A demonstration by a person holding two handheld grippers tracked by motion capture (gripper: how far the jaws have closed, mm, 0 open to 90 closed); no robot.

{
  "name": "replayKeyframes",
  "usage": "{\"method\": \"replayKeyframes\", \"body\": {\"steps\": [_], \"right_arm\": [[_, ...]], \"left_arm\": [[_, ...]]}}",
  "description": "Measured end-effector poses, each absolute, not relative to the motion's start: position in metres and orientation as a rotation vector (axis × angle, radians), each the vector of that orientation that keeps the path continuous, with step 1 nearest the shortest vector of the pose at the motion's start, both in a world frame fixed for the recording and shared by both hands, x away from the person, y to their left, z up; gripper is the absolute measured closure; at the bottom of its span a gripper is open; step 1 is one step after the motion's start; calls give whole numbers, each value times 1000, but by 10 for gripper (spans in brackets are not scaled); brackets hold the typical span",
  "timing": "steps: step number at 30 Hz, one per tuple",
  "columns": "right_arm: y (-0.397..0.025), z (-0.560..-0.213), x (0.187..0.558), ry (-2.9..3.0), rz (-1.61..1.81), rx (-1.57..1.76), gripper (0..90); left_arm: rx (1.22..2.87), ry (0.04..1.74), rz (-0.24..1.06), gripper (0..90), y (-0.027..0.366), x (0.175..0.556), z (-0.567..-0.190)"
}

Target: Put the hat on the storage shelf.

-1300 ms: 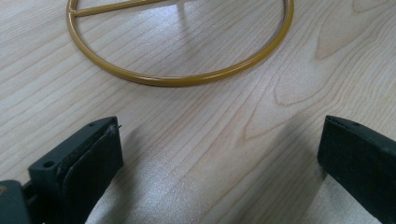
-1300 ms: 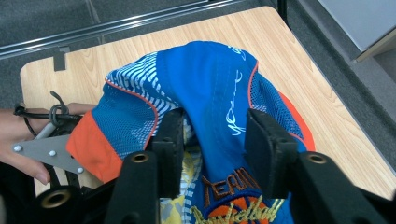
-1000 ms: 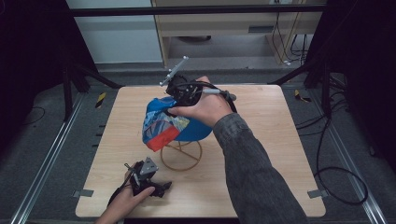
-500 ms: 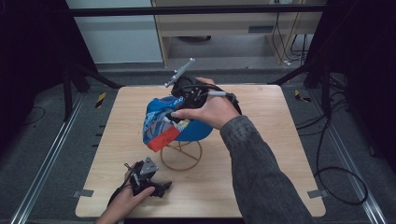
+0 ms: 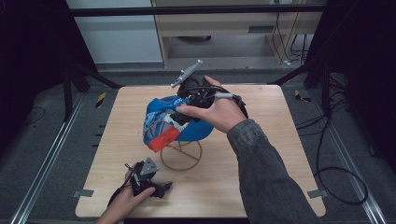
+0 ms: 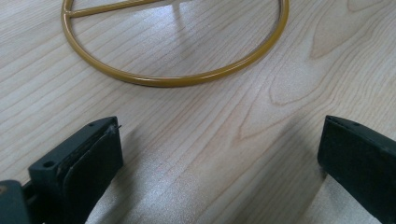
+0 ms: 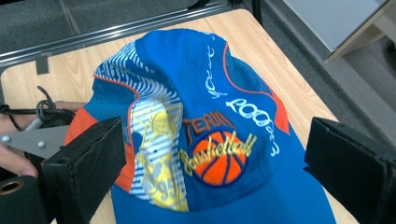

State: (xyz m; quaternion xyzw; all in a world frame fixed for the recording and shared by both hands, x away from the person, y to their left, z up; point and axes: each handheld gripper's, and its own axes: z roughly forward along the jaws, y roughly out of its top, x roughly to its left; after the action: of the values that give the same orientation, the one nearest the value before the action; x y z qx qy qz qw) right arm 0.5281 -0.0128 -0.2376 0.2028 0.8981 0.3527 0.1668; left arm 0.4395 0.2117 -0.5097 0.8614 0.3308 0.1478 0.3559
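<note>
Nearest the person's edge of the table (image 5: 261,186), the left gripper (image 5: 161,188) rests low on the wood with its jaws spread wide and nothing between them. Just ahead of those jaws lies the gold ring base of a wire stand (image 6: 173,80), close but not touching.

Beyond that base, raised on the stand, sits the blue cap (image 5: 175,122), its orange brim hanging toward the left gripper. The right gripper (image 5: 183,117) hovers right over the cap, jaws wide apart, one on either side of the crown; from its own camera the basketball patch (image 7: 223,159) lies squarely between them. I see no cloth pinched yet.

To my eye the work is at its start or its very end: the cap is draped on the stand and either about to be gripped or just let go, and I cannot tell which. If it is to be lifted, closing on the fabric is what remains.

Past the right gripper the pale wood runs bare to the far edge. Farther off are dark frame rails (image 5: 201,9), a grey floor, a light cabinet (image 5: 243,28) and trailing cables.
</note>
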Motion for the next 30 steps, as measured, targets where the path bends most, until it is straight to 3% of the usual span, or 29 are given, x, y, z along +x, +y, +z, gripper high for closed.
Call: {"method": "replayKeyframes", "body": {"steps": [10,30], "right_arm": [[-33,-239,522,2492,1010,642,99],[-67,-242,514,2449,1030,747,62]], "left_arm": [[2227,849,378,0,211,438,-510],[2228,848,377,0,211,438,-510]]}}
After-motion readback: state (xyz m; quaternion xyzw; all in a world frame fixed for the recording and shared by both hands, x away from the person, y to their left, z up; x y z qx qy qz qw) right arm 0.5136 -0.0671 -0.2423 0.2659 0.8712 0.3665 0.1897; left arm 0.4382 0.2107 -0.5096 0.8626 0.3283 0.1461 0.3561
